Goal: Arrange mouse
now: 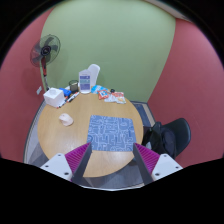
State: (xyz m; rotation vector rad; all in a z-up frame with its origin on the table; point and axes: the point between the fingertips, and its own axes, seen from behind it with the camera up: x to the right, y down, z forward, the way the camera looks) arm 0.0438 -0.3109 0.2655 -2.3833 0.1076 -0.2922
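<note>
- We find the mouse (66, 118), a small pale one, lying on the left part of the round wooden tabletop (60, 140), well apart from the claw and beyond its left finger.
- To the right of the mouse, near the middle of the tabletop, lies a blue-grey patterned mouse mat (110, 131); we see bare wood between the two, so they do not touch.
- The claw (112, 160) stands wide open with nothing in it; its two fingers sit low over the near edge of the tabletop, pink pads (76, 157) facing inward, and the near edge of the mouse mat lies between and just ahead of them.
- Along the far rim of the tabletop we note a white box (52, 96) at the left, a tall clear bottle (86, 80) with a blue label behind the middle, and a few small coloured items (112, 97) to its right, too small for us to identify.
- A black standing fan (45, 50) rises behind the tabletop at the left, against a red wall panel.
- A black chair (172, 135) stands just beside the tabletop at the right.
- The wall behind is green in the middle (110, 40) with red at either side.
</note>
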